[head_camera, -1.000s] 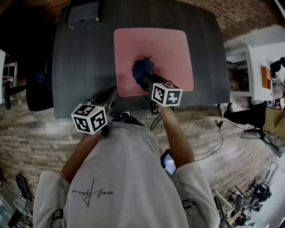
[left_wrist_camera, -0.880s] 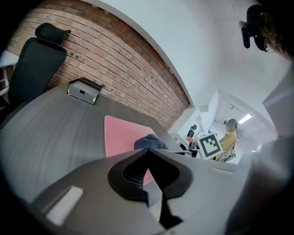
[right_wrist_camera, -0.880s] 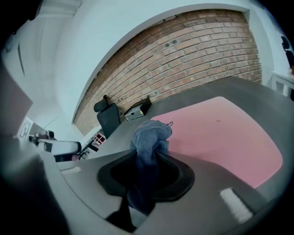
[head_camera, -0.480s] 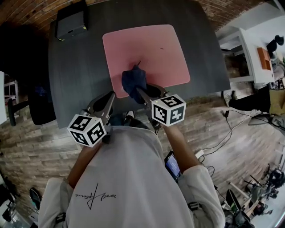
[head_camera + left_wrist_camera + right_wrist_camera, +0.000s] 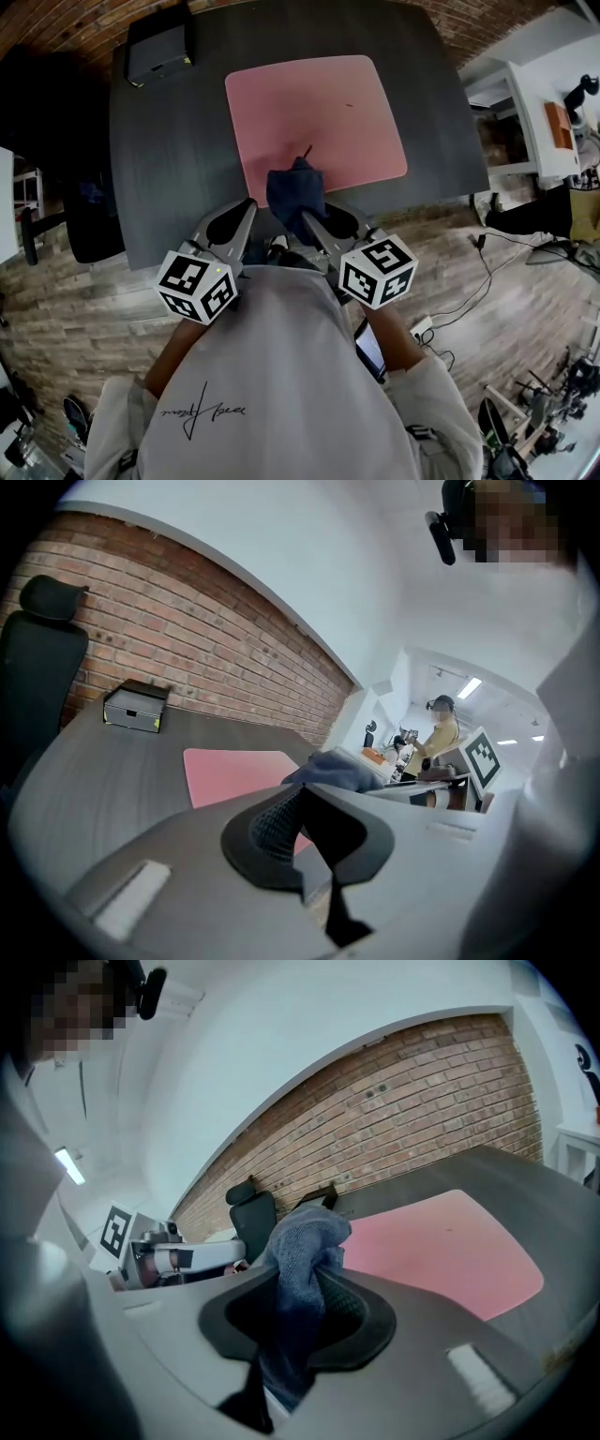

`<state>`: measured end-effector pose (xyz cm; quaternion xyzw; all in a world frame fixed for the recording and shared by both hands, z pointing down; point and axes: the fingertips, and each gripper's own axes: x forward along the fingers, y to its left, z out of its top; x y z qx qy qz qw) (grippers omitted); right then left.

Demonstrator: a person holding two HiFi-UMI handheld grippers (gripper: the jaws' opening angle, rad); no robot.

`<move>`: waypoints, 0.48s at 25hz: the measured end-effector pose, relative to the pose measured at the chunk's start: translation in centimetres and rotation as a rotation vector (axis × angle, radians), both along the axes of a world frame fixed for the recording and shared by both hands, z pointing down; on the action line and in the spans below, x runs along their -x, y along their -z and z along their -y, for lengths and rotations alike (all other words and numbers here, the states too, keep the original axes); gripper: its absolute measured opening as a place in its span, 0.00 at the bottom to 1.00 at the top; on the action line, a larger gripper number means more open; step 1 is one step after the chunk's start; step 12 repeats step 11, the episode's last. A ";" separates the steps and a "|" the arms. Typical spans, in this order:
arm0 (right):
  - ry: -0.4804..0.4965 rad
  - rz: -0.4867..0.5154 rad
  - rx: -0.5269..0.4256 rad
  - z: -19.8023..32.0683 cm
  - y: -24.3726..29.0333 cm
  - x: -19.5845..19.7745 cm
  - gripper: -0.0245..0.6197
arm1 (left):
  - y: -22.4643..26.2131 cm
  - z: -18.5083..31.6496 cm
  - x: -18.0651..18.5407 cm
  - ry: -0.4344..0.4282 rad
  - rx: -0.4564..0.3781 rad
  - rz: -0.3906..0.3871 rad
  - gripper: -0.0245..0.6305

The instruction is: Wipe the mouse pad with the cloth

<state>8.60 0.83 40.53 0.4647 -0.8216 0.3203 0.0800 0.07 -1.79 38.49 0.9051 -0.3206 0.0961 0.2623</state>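
Cloth (image 5: 295, 190), one, clamped in right hand-held gripper (image 5: 307, 223), one mouse pad (image 5: 319, 108)

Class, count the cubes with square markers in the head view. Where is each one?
2. The left cube is on the left gripper, at lower left. The right cube is on the right gripper, whose jaws grip the blue cloth. None looks hidden.
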 end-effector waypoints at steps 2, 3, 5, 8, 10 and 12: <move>0.005 -0.003 0.001 -0.1 0.4 0.1 0.17 | 0.2 -0.1 0.1 -0.009 -0.007 0.000 0.06; 0.009 -0.007 0.000 0.0 0.6 0.1 0.17 | 0.2 -0.1 0.2 -0.010 -0.010 0.001 0.06; 0.024 -0.019 -0.004 0.0 1.0 0.3 0.18 | 0.1 -0.1 0.5 -0.011 -0.010 0.003 0.06; 0.057 -0.030 -0.017 -0.3 1.8 0.6 0.17 | 0.1 -0.5 0.6 -0.009 -0.013 0.007 0.06; 0.068 -0.030 -0.023 -0.6 2.4 0.5 0.18 | 0.2 -0.7 0.6 -0.010 -0.019 0.011 0.06; 0.071 -0.029 -0.026 -0.7 2.6 0.4 0.18 | 0.2 -0.8 0.5 -0.011 -0.022 0.014 0.06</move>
